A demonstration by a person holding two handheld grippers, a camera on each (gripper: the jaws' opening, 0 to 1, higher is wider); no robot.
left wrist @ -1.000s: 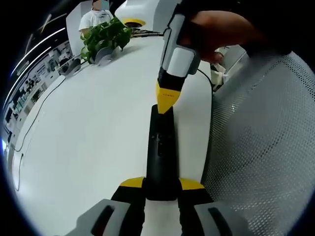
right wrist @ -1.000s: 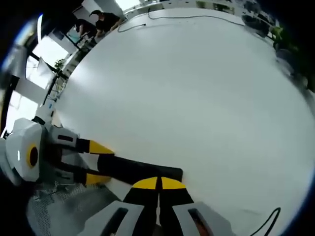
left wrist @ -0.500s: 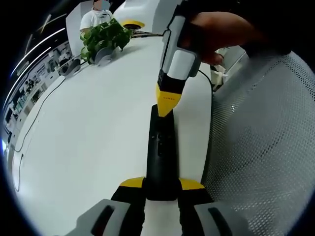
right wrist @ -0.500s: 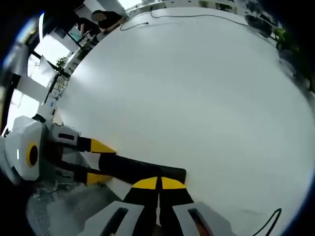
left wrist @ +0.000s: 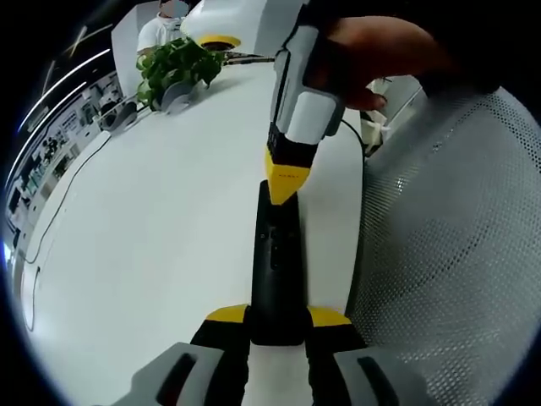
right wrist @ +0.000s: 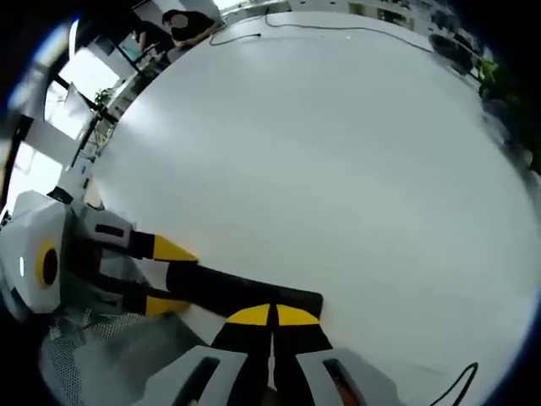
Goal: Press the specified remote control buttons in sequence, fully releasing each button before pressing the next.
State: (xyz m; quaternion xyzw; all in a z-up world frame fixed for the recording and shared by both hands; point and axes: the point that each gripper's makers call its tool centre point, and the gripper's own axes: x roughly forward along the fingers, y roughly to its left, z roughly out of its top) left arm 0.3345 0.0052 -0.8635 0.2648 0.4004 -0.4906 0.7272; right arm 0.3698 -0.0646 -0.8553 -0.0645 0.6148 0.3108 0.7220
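Note:
A long black remote [left wrist: 277, 254] lies on the white table [left wrist: 152, 237], its near end held between the yellow tips of my left gripper [left wrist: 277, 315], which is shut on it. My right gripper [left wrist: 285, 182], carried by a hand, comes down from above with its jaws shut and its yellow tip on the remote's far end. In the right gripper view the shut tips of the right gripper [right wrist: 272, 315] sit over the remote [right wrist: 228, 289]. The left gripper [right wrist: 169, 277] clasps the remote's other end from the left. The buttons under the tip are hidden.
A grey mesh chair [left wrist: 448, 254] stands close along the table's right edge. A potted plant [left wrist: 182, 63] and a person [left wrist: 165, 25] are at the far end. A thin cable [left wrist: 51, 220] trails down the left side. Another cable [right wrist: 321, 28] crosses the far table.
The right gripper has shifted slightly to the left over the remote's far end, with its tip still there. The left gripper and the remote have stayed put.

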